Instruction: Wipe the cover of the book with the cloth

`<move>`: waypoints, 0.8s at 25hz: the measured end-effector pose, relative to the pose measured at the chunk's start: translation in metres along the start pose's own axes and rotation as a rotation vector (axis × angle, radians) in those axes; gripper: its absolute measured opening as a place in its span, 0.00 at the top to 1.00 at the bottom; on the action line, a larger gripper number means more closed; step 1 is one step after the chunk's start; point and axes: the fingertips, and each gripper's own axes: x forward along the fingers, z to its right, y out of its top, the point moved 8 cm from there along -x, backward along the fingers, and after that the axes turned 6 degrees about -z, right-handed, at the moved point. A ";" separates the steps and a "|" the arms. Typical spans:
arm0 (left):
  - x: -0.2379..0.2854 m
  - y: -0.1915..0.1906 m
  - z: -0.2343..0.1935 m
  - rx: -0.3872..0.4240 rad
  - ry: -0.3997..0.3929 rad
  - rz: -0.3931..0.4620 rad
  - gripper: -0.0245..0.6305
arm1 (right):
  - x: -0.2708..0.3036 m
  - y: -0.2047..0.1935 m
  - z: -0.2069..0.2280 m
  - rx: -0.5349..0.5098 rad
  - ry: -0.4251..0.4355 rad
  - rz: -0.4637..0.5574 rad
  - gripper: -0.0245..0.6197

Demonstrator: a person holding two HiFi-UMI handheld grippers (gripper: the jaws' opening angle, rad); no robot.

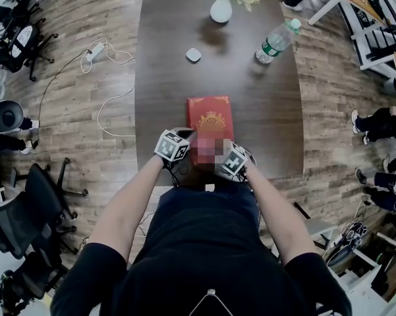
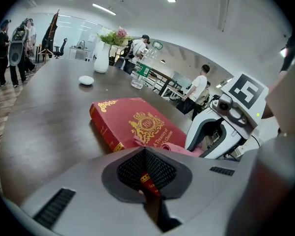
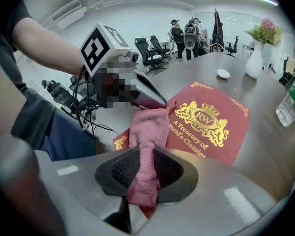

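While we're leaning over the dark bench (image 1: 165,71), the red book (image 1: 210,117) with the gold crest lies flat on it near our edge, cover up, and both grippers sit at its near end. In the left gripper view, the left gripper (image 2: 148,177) has its jaws clamped on the near edge of the book, and we can see a thin strip of red with a bit of gold print pinched right between them. In the right gripper view, the right gripper (image 3: 143,173) has its jaws squeezed together on the pink cloth (image 3: 148,132). The cloth runs out from between them and lies bunched on the near end of the cover, just short of the gold crest and lettering. The two grippers are side by side and close, with the left one showing just beyond the cloth in that view. Farther up the bench, well apart from the book, we've got a small white rounded thing (image 1: 194,55), a white vase (image 1: 221,10) of flowers at the far end, and a clear water bottle (image 1: 275,43) with a green label standing off to the right. Over on the left, the wood floor (image 1: 72,143) has a white power strip (image 1: 94,50) with its cable looping about, plus a few black office chairs (image 1: 33,203).
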 end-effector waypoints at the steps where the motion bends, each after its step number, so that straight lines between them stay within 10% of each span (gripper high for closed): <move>1: 0.000 0.000 -0.001 -0.006 -0.001 -0.003 0.97 | 0.002 0.002 -0.002 -0.001 0.007 0.000 0.81; 20: -0.002 0.001 -0.004 -0.028 -0.037 -0.026 0.97 | 0.021 0.036 -0.022 -0.067 0.058 -0.002 0.81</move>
